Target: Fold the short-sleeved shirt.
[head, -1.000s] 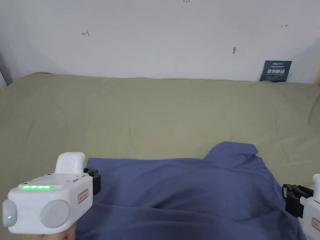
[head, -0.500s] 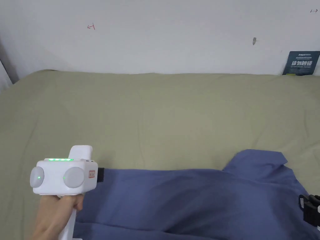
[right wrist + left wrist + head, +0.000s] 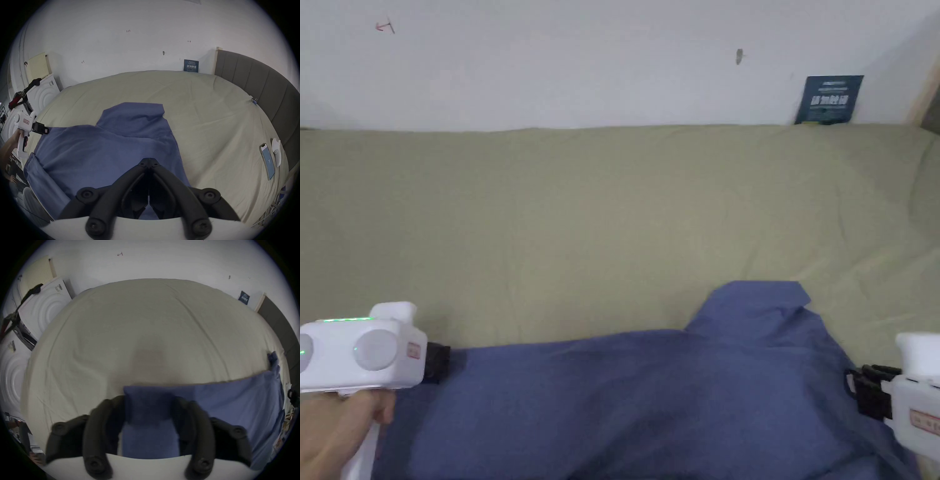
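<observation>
A blue short-sleeved shirt [image 3: 650, 400] lies spread on the olive bed sheet [image 3: 612, 219], with one sleeve [image 3: 762, 300] pointing toward the wall. My left gripper [image 3: 440, 364] is at the shirt's left corner. In the left gripper view its jaws [image 3: 149, 399] stand apart, and the shirt's corner [image 3: 146, 434] lies in the gap between them. My right gripper [image 3: 853, 390] is at the shirt's right edge. In the right gripper view its jaws [image 3: 148, 160] are shut, tips meeting on the cloth [image 3: 113, 146]. That view also has the left gripper [image 3: 46, 129] far off.
A phone [image 3: 267, 162] and a white object [image 3: 276, 152] lie on the bed near the grey headboard [image 3: 259, 91]. A dark card [image 3: 828, 100] leans on the white wall. White appliances [image 3: 42, 313] stand past the bed's left end. The far half of the sheet is bare.
My left gripper has moved left and sits lower at the shirt's corner, and the shirt's far edge now runs straighter. The right gripper stays at the right edge. The head camera shifted.
</observation>
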